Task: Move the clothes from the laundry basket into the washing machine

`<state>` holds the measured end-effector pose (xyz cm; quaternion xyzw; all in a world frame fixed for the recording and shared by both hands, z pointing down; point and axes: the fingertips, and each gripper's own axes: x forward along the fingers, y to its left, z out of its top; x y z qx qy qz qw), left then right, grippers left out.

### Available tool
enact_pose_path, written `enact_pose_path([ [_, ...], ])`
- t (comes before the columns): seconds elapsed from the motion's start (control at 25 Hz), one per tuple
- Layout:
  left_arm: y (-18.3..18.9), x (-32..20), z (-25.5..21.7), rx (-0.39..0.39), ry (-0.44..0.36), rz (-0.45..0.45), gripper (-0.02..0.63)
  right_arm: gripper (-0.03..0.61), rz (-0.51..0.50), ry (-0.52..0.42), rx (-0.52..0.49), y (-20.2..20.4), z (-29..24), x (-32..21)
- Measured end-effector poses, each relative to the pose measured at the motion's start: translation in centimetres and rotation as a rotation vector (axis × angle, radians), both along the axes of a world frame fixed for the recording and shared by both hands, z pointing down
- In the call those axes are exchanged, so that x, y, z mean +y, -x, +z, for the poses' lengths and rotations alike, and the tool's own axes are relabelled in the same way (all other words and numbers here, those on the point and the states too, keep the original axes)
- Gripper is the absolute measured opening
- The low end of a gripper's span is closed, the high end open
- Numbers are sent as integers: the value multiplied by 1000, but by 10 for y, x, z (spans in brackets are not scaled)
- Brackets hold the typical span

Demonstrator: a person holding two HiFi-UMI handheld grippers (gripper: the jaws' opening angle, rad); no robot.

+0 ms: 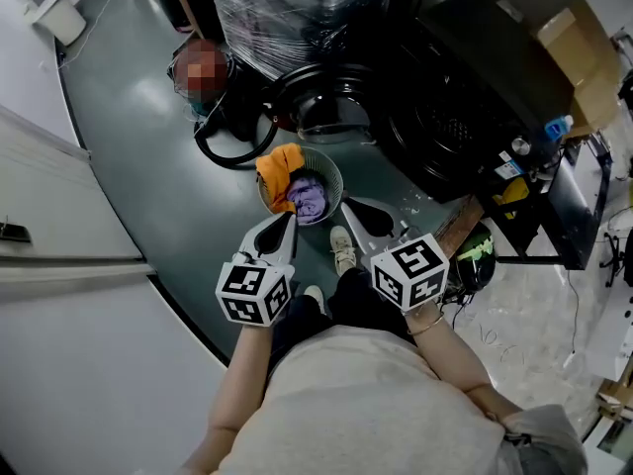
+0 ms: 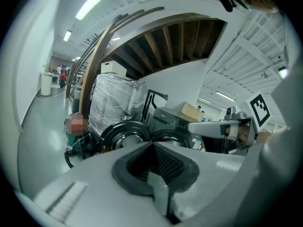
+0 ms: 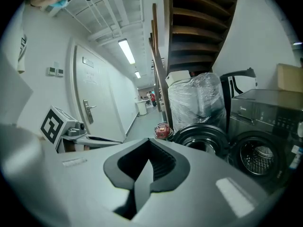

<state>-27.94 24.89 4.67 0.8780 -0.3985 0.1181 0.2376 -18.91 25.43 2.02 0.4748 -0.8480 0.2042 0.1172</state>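
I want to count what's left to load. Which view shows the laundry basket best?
The head view: it looks down into the laundry basket, showing an orange garment and a purple garment inside. Neither gripper view shows the basket at all; both face the washing machine instead.

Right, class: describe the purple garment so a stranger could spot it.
Start at the big black washing machine with its round door open. Just before it on the floor stands a round grey laundry basket. Inside, the crumpled purple garment lies beside an orange one.
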Motion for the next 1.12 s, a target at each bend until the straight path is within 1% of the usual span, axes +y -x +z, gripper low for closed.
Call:
enact_pose_path([
  [0.16, -13, -42, 9, 9, 32, -48, 0, 25, -90, 49, -21, -7, 9, -41],
  [0.28, -24, -75, 15, 6, 42, -83, 0, 25, -160, 64, -20, -15, 18, -67],
  [0.48, -24, -116, 23, -1, 64, -190, 0, 25, -217, 89, -2, -39, 34, -113],
  [0.56, -23, -125, 29, -23, 79, -214, 0, 25, -232, 102, -2, -46, 39, -128],
  [0.68, -23, -135, 40, -54, 107, -224, 0, 25, -261, 119, 20, -45, 50, -141],
  [0.76, -25, -141, 46, -58, 116, -218, 0, 25, -287, 134, 35, -39, 61, -146],
  [0.84, -27, -144, 55, -57, 132, -199, 0, 25, -304, 155, 26, -31, 72, -150],
  [1.0, -23, -153, 80, -79, 182, -193, 0, 25, -293, 188, 2, -20, 91, -158],
  [1.12, -20, -160, 100, -110, 195, -187, 0, 25, -266, 213, -7, -13, 110, -166],
])
